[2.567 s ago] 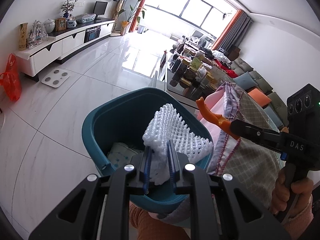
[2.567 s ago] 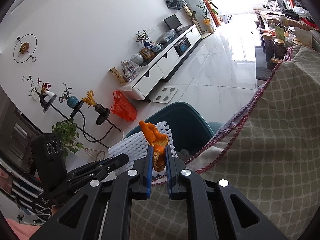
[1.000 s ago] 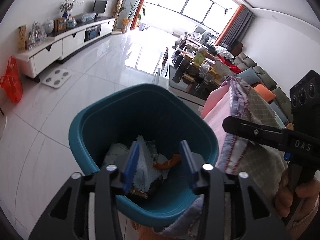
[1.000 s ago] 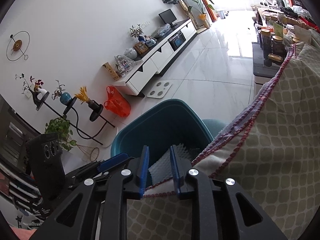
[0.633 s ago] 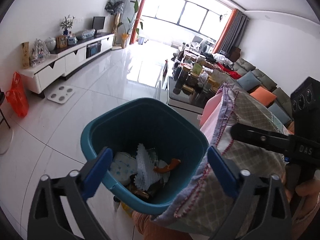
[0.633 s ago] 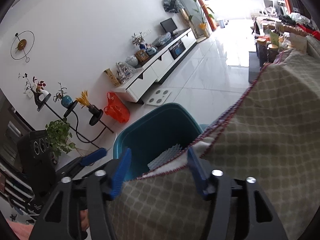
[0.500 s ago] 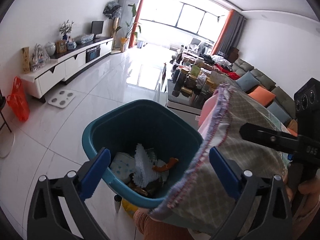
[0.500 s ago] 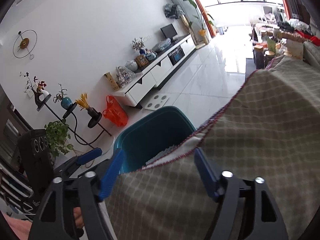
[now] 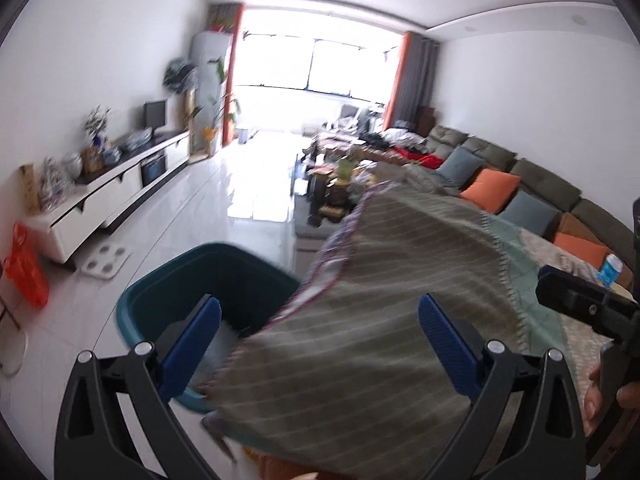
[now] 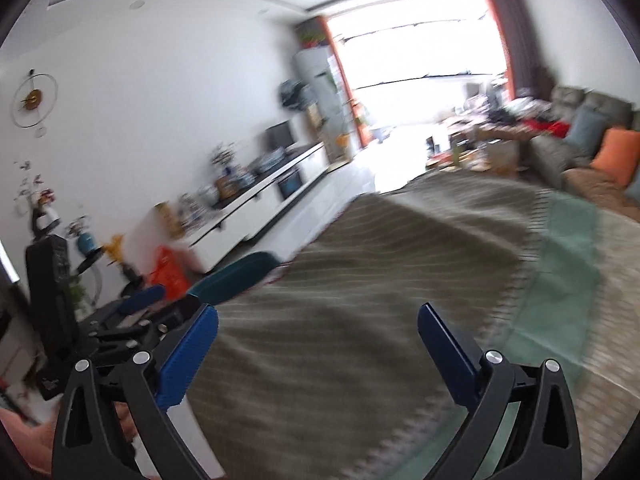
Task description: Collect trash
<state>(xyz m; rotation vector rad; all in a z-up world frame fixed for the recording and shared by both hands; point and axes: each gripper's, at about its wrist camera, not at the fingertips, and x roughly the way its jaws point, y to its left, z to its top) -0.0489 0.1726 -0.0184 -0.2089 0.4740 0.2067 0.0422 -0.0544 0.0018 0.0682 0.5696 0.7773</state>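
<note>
The left tongs [image 9: 319, 322] stand wide open and hold nothing; only the grey checked cloth [image 9: 400, 280] shows between the blue pads [image 9: 192, 344], below them and not pressed. The right tongs [image 10: 318, 336] are opening and are already very wide, also with nothing in their grip, above the same cloth [image 10: 360, 280].

The teal trash bin [image 9: 168, 280] stands on the white floor [image 9: 160, 224], at about nine o'clock from the middle of the left wrist view. The cloth edge hangs over its right side. Something white [image 9: 224, 340] shows inside the bin, just beside the left pad; it is too blurred to name. In the right wrist view only a piece of the bin rim [image 10: 236, 276] shows, at about nine o'clock, beside an orange bag [image 10: 168, 270].

Both views are blurred.
</note>
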